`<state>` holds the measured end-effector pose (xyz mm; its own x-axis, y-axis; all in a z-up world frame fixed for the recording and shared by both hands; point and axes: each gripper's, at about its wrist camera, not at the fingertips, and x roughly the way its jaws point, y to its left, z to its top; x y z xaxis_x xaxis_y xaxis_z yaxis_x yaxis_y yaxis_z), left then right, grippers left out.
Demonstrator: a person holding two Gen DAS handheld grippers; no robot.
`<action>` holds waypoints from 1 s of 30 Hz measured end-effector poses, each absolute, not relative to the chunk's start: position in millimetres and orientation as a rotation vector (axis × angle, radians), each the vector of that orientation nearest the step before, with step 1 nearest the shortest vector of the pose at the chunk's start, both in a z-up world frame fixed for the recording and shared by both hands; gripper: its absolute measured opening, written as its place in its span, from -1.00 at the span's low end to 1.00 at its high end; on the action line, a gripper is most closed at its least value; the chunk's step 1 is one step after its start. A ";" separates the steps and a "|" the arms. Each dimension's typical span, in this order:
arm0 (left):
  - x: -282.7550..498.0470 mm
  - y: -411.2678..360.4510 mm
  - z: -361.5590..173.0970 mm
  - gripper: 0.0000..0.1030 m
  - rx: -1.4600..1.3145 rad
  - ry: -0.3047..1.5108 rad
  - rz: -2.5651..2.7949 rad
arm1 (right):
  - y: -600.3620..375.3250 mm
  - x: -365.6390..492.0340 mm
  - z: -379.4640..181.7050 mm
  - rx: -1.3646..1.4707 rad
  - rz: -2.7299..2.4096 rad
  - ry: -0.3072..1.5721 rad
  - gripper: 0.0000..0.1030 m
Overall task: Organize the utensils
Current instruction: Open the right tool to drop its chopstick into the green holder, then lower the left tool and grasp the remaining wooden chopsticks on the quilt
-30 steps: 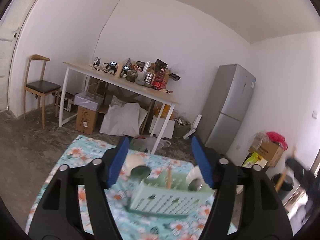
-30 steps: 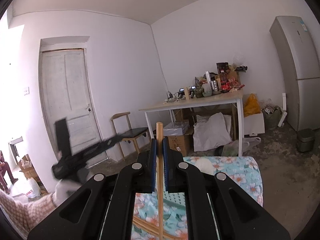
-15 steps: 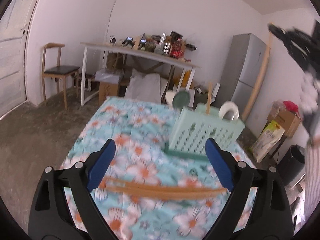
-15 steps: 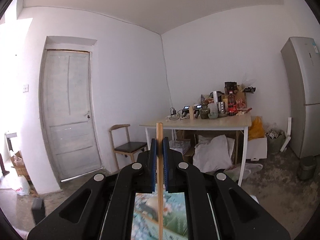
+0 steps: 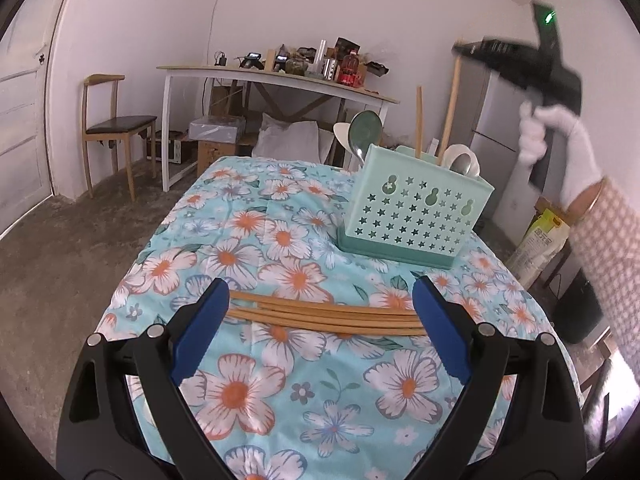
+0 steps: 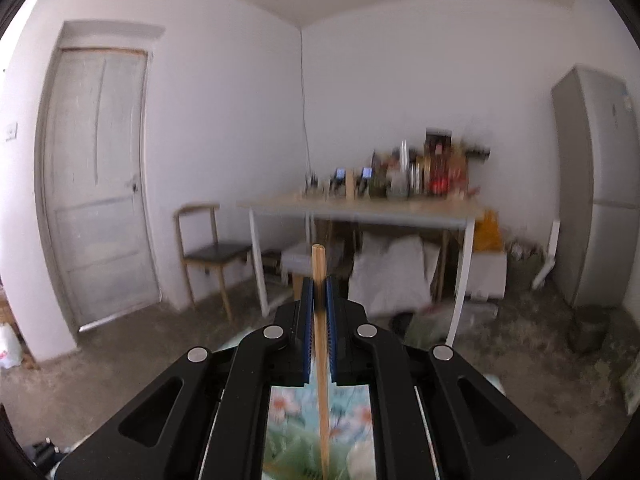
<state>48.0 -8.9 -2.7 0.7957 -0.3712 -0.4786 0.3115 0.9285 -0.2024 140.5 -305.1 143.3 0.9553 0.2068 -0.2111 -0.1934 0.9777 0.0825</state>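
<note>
Your right gripper (image 6: 319, 312) clamps chopstick (image 6: 320, 344) (upright); lower into caddy (image 5: 412, 212). Left gripper (image 5: 320, 332) gapes over loose chopsticks (image 5: 320, 316); grab next.

Black left gripper (image 5: 320, 324) with blue pads, tan wooden chopsticks (image 5: 324, 317) between them; beyond it, a mint-green holder (image 5: 416, 216) with star-shaped holes; under everything, a turquoise cloth (image 5: 248, 240) printed with white-and-orange flowers
</note>
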 end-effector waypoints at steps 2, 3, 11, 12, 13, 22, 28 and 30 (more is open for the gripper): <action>46.6 -7.1 -2.7 0.73 -0.124 0.535 -0.368 | -309.1 144.8 130.3 0.084 0.194 0.273 -0.72; 46.4 -6.9 -2.4 0.73 -0.126 0.537 -0.367 | -313.1 143.3 127.6 0.104 0.194 0.280 -0.62; 40.8 -2.8 0.1 0.76 -0.151 0.545 -0.363 | -349.7 96.7 149.7 0.183 0.161 0.190 -0.03; 40.4 -3.5 0.9 0.76 -0.151 0.544 -0.362 | -353.6 89.9 152.2 0.190 0.162 0.180 -0.03; 38.9 -4.2 2.2 0.76 -0.150 0.542 -0.361 | -358.8 79.3 155.3 0.200 0.164 0.165 -0.01; 32.9 -7.4 7.0 0.76 -0.147 0.561 -0.346 | -366.9 -3.0 143.4 0.207 0.229 0.179 0.13; 37.6 -7.5 -2.3 0.76 -0.196 0.637 -0.363 | -338.4 -22.5 67.3 0.234 0.313 0.395 0.19; 43.5 -5.6 -10.7 0.76 -0.252 0.692 -0.376 | -326.4 -22.9 30.8 0.251 0.317 0.486 0.19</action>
<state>43.5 -5.6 -10.7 0.7069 -0.4173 -0.5712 0.2524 0.9031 -0.3474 -22.9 -326.4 30.8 0.8375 0.3548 -0.4157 -0.2370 0.9211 0.3088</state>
